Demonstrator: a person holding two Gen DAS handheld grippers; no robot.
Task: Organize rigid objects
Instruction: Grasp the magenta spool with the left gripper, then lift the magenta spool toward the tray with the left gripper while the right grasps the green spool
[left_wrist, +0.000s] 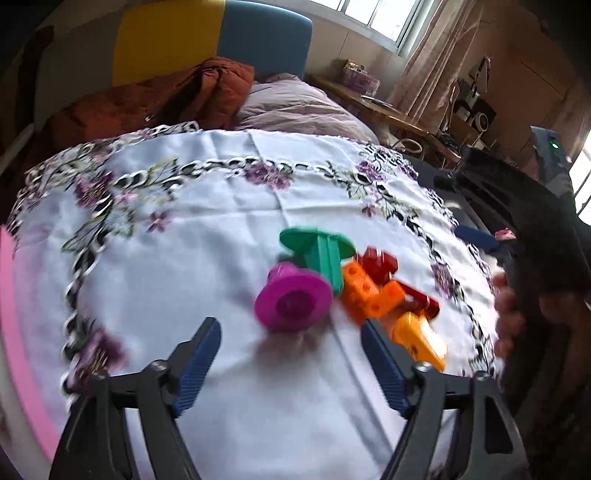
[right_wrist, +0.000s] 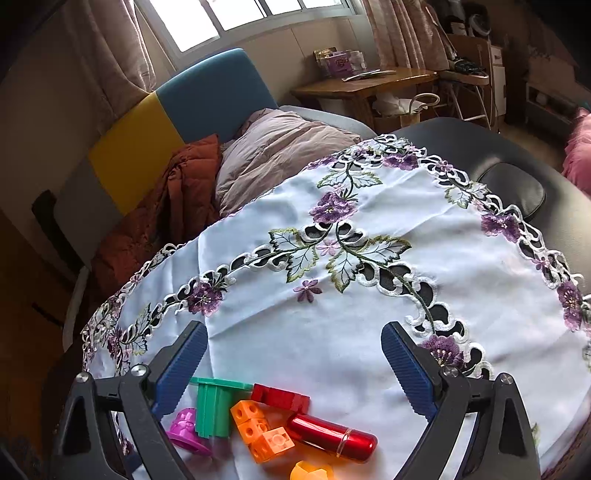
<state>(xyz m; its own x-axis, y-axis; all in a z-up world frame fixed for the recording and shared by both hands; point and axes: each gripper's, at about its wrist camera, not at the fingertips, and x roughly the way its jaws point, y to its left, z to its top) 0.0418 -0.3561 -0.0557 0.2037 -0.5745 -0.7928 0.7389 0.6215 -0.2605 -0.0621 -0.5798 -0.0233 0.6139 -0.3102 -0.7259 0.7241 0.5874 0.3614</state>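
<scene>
White tablecloth (right_wrist: 332, 350) lies bare ahead (toys (right_wrist: 258, 421) near edge); left gripper (left_wrist: 291, 354), right gripper (right_wrist: 295, 358) spread.

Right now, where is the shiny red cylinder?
In the right wrist view the red cylinder lies on the tablecloth low in frame, right of the orange cubes, below the red block.

Toy pieces (right_wrist: 258, 421) lie clustered on the tablecloth (right_wrist: 369, 332), bedding (right_wrist: 273, 155) behind the table.

White embroidered tablecloth (right_wrist: 332, 343) covers a dark table (right_wrist: 517, 155); toy pile at bottom center: magenta spool (right_wrist: 184, 430), green piece (right_wrist: 212, 410), orange cubes (right_wrist: 258, 432), red cylinder (right_wrist: 332, 437).
</scene>
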